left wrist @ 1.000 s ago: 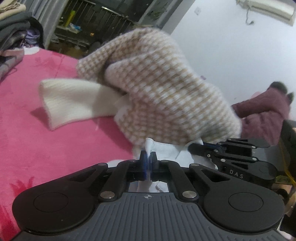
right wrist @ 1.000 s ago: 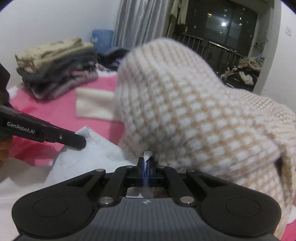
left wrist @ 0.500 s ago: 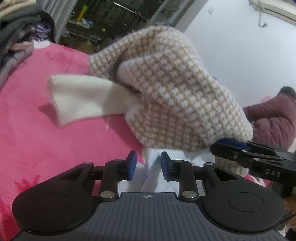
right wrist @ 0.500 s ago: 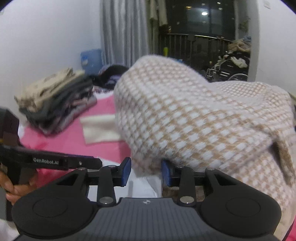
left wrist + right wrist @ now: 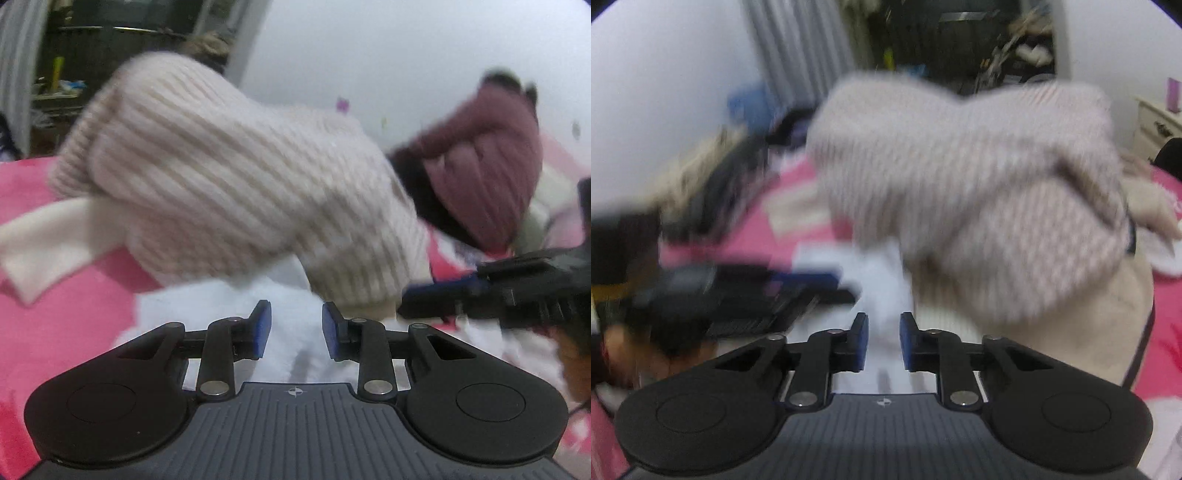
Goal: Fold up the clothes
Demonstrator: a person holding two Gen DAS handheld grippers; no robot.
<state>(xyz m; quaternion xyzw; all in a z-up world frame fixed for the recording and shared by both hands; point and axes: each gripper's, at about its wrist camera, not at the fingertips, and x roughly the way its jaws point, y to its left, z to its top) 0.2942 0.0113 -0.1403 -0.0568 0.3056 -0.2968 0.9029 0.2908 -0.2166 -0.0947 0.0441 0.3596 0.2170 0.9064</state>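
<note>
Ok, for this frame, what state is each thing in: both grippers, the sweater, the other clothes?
left gripper: open, holding nothing
right gripper: open, holding nothing
sweater: bunched in a heap on the pink blanket, not folded flat
white fabric: lying loose under the sweater's near edge
cream sleeve: stretched out flat on the blanket
clothes stack: piled at the back, too blurred to judge
</note>
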